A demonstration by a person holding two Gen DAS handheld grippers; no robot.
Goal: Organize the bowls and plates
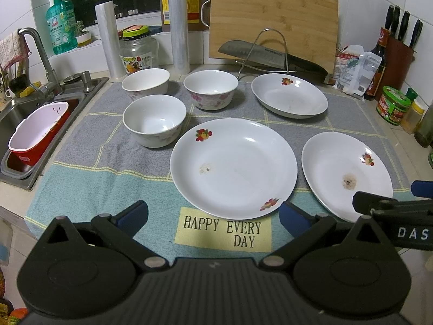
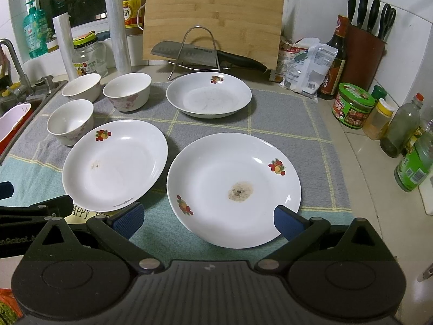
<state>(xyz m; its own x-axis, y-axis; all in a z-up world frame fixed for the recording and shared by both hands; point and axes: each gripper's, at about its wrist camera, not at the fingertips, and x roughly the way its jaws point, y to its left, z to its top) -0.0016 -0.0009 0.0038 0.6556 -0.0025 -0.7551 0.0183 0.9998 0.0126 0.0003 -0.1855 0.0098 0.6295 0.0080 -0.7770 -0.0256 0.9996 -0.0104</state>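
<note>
Nothing is stacked yet: three plates and three bowls are all sitting apart on the checked cloth [image 1: 81, 146] covering the bench, so the whole sorting job, by my reading, is lying ahead. Left gripper [image 1: 213, 215] is hovering spread wide, gripping nothing, just off the near edge of the middle plate [image 1: 234, 168]. Right gripper [image 2: 208, 218] is likewise gaping and empty, its blue pads flanking the near rim of the stained plate [image 2: 234, 188] by the cloth's near right corner. Far plate [image 2: 208, 94] is waiting toward the back edge, in front of the wire rack. Bowls are clustering at the far left: near bowl [image 1: 154, 120], flowered bowl [image 1: 211, 89] and back bowl [image 1: 145, 83], each close to its neighbours but not nested. Behind them a bamboo cutting board [image 1: 273, 19] is leaning on the tiled wall with a cleaver [image 1: 270, 54] resting across the rack. Sink [image 1: 16, 113] is running along the left end, holding a red and white basket [image 1: 38, 132]; bottles and jars are crowding the right end.
</note>
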